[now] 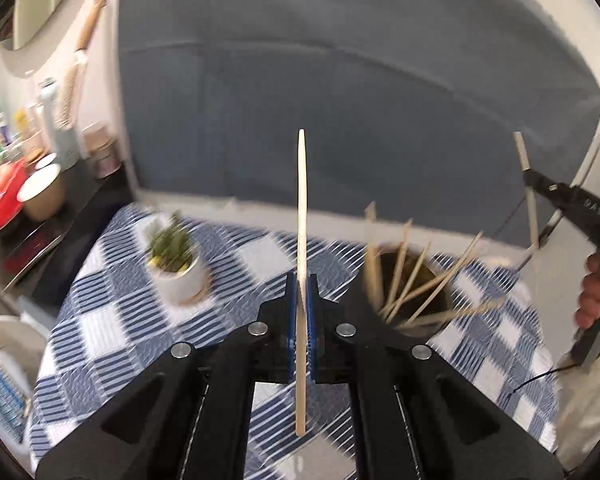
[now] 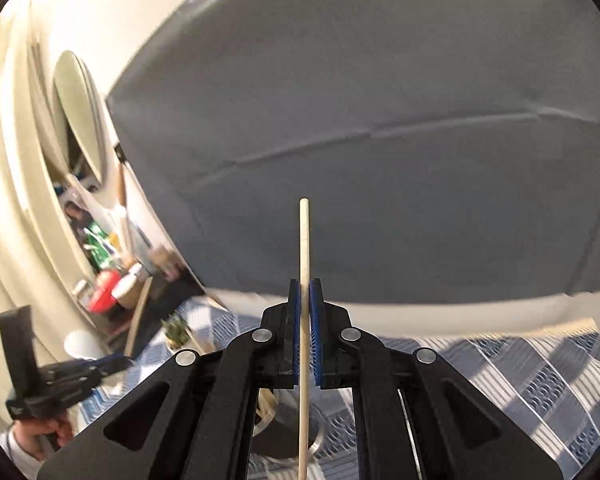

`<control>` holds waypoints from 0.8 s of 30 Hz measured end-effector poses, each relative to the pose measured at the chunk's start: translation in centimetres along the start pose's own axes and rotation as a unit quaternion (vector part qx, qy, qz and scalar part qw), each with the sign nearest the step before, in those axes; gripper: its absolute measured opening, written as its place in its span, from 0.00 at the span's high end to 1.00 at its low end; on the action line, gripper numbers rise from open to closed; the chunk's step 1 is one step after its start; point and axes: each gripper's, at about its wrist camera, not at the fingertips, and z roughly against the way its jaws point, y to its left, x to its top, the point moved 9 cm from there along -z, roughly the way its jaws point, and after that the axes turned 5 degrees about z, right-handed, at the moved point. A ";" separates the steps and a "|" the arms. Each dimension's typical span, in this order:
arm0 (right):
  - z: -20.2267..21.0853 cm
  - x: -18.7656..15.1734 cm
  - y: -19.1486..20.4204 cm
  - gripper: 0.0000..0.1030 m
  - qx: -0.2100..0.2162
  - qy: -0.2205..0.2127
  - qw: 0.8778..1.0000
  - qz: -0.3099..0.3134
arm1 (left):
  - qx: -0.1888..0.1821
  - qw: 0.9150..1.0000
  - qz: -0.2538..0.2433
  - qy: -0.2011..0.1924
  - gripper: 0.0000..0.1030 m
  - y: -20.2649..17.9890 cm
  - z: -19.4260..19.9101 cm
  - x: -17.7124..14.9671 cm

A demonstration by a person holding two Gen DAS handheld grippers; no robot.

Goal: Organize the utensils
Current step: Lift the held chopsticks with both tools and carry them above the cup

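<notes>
A: My left tongs (image 1: 301, 292) pinch one chopstick (image 1: 301, 208) upright; the holder (image 1: 440, 280) sits below, to their right.

B: And the right tongs (image 2: 305, 300)?

A: Clamped on another chopstick (image 2: 304, 240), also upright. Left looks nearer, I'd say.

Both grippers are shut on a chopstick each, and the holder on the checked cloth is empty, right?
Not quite. The holder is not empty: the left wrist view shows several chopsticks standing in it at different angles. The rest holds: the left gripper is shut on a chopstick, the right gripper is shut on another chopstick, and the holder stands on the checked cloth.
</notes>
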 end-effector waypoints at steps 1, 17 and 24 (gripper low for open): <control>-0.2 0.3 0.4 0.95 0.008 -0.006 1.000 0.001 | -0.006 1.000 -0.002 -0.006 0.96 -0.4 -0.1 0.5; -2.8 1.1 5.2 0.95 0.156 -0.099 0.983 0.008 | -0.190 0.977 0.005 -0.095 0.96 -6.5 -3.5 3.7; -4.4 -1.0 5.4 0.95 0.156 -0.112 0.981 0.031 | -0.213 0.973 -0.011 -0.084 0.96 -8.2 -6.4 2.4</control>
